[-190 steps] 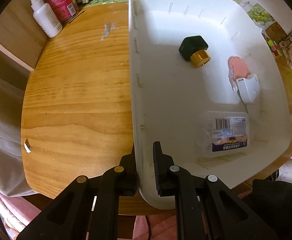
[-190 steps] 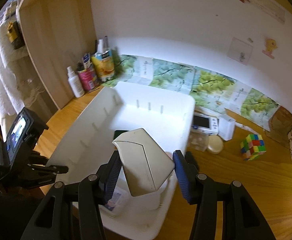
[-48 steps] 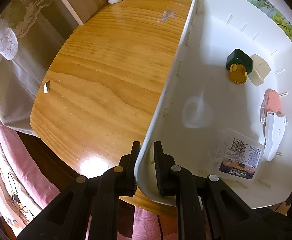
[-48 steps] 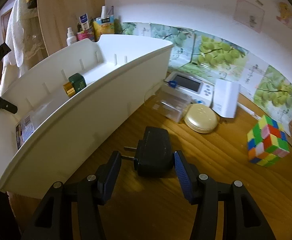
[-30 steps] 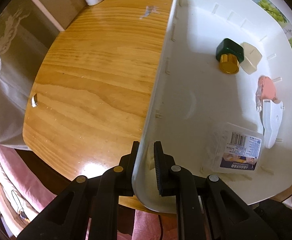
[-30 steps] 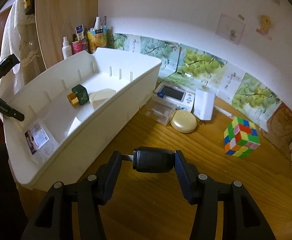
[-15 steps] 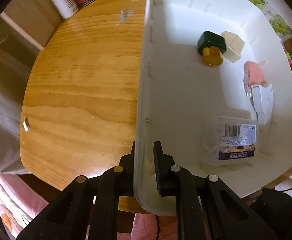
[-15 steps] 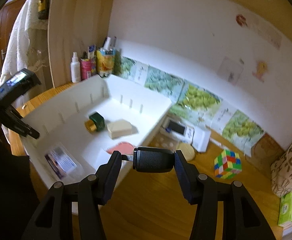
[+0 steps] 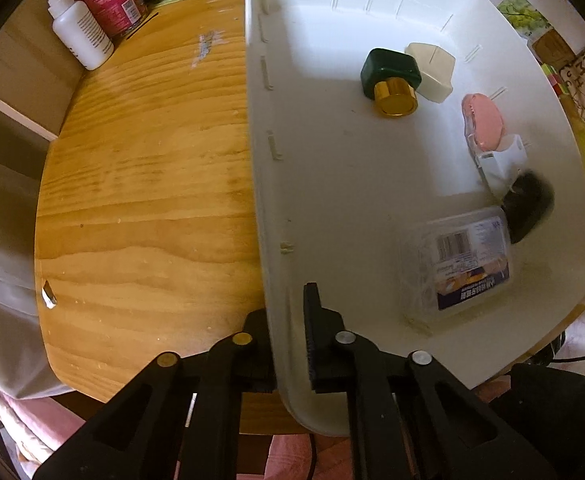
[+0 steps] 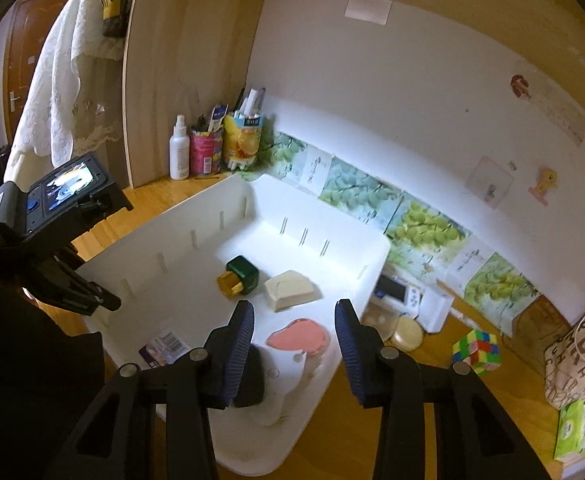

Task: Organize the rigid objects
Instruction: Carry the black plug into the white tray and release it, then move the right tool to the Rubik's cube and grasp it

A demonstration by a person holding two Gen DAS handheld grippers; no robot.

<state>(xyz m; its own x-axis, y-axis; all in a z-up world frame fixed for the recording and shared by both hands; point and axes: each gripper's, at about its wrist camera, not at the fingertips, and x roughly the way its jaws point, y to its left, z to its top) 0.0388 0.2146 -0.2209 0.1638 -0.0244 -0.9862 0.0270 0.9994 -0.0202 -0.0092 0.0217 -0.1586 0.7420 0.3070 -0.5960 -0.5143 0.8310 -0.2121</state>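
Observation:
A white plastic bin (image 9: pixel 332 184) sits on the wooden table. My left gripper (image 9: pixel 288 320) is shut on its near left wall. Inside lie a green bottle with a gold cap (image 9: pixel 390 76), a cream block (image 9: pixel 432 70), a pink and white item (image 9: pixel 486 124), a clear labelled box (image 9: pixel 458 260) and a black plug adapter (image 9: pixel 526 204). My right gripper (image 10: pixel 294 344) is open and empty above the bin (image 10: pixel 196 248); the black adapter (image 10: pixel 248 380) lies blurred below its left finger, beside the pink item (image 10: pixel 298 336).
A white bottle (image 9: pixel 80 34) and a red can (image 9: pixel 110 2) stand at the table's back left. Right of the bin are a colour cube (image 10: pixel 476 350), a round cream case (image 10: pixel 406 338), a white device (image 10: pixel 398 294) and a green tissue pack (image 10: pixel 574 430).
My right gripper has opened and let go of the black adapter, which now lies in the bin. My left gripper keeps its hold on the bin wall.

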